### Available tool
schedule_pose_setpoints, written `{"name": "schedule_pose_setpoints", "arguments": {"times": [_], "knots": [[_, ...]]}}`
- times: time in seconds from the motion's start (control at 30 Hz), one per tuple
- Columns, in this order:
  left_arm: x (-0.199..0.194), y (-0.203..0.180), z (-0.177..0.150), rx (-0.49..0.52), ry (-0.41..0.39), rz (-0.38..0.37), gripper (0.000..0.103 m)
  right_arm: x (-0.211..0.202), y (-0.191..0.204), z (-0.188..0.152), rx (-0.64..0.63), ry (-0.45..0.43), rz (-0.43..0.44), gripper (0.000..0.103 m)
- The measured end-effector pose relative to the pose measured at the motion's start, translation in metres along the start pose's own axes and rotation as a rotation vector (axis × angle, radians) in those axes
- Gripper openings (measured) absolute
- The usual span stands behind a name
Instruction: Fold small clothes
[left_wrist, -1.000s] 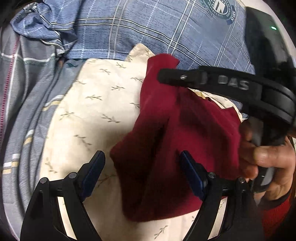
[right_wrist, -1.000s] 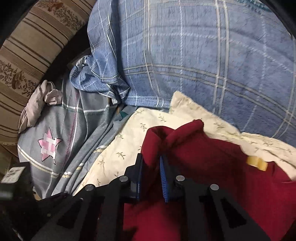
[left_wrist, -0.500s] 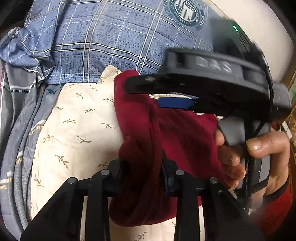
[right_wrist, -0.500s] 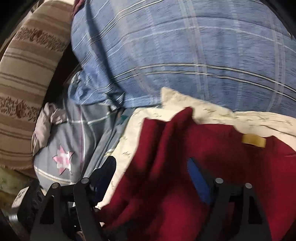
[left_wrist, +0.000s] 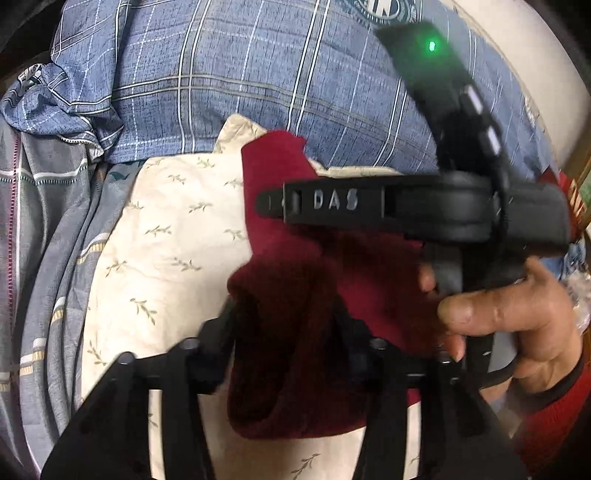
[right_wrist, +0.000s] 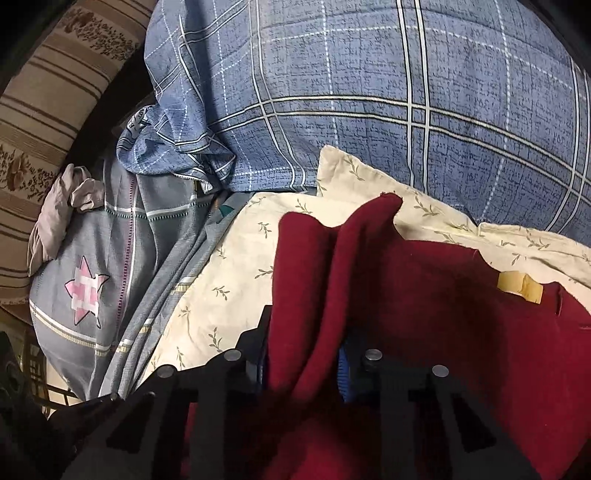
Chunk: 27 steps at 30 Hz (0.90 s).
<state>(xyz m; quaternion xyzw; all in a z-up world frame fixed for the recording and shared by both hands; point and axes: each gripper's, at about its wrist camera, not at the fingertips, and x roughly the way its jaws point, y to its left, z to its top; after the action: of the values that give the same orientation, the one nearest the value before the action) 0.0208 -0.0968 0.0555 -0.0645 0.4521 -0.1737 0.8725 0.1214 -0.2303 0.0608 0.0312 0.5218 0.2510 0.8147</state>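
Observation:
A dark red garment (left_wrist: 369, 280) lies bunched on a cream leaf-print pillow (left_wrist: 166, 240). In the left wrist view my left gripper (left_wrist: 286, 325) straddles a raised fold of the red cloth. Its jaws are opening and the fold still fills the gap between them. A hand (left_wrist: 502, 317) holds my right gripper (left_wrist: 266, 205), which reaches in from the right over the garment's upper corner. In the right wrist view the right gripper (right_wrist: 303, 354) is closing, its blue pads pinching a thick upright fold of the red garment (right_wrist: 424, 314). A yellow label (right_wrist: 519, 291) shows on the cloth.
A blue plaid pillow (right_wrist: 406, 103) rises behind the cream pillow. Grey bedding with a pink star (right_wrist: 86, 291) lies to the left, with a crumpled beige cloth (right_wrist: 55, 218) on it. Beyond that is a brown striped cushion (right_wrist: 44, 110).
The left jaws closed on the red fold, then widened again. The right jaws let go, spread wide, and came back together on a thicker fold, sinking slightly.

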Motion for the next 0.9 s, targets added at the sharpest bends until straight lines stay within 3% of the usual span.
{"name": "schedule_pose_setpoints", "arguments": {"times": [0.13,0.27,0.3,0.37,0.4,0.7,0.9], "knots": [[0.001,0.000,-0.006,0.014,0.018,0.028,0.068,-0.003,-0.008,0.000,0.025,-0.004,0.026,0.027],[0.002,0.002,-0.006,-0.011,0.013,0.016,0.068,-0.010,-0.020,-0.001,0.067,-0.015,0.066,0.026],[0.003,0.003,-0.006,-0.023,0.013,0.002,0.065,-0.012,-0.022,-0.002,0.073,-0.020,0.070,0.025],[0.002,-0.002,-0.006,-0.025,0.019,-0.056,0.025,-0.022,-0.028,-0.004,0.083,-0.037,0.080,0.022],[0.000,-0.004,-0.006,-0.019,0.018,-0.074,0.022,-0.028,-0.032,-0.005,0.087,-0.047,0.086,0.021],[-0.030,-0.090,0.002,0.110,-0.076,-0.135,0.018,-0.114,-0.075,-0.021,0.119,-0.177,0.061,0.019],[-0.019,-0.160,0.000,0.210,-0.060,-0.176,0.018,-0.160,-0.115,-0.040,0.134,-0.204,-0.056,0.018]]}}
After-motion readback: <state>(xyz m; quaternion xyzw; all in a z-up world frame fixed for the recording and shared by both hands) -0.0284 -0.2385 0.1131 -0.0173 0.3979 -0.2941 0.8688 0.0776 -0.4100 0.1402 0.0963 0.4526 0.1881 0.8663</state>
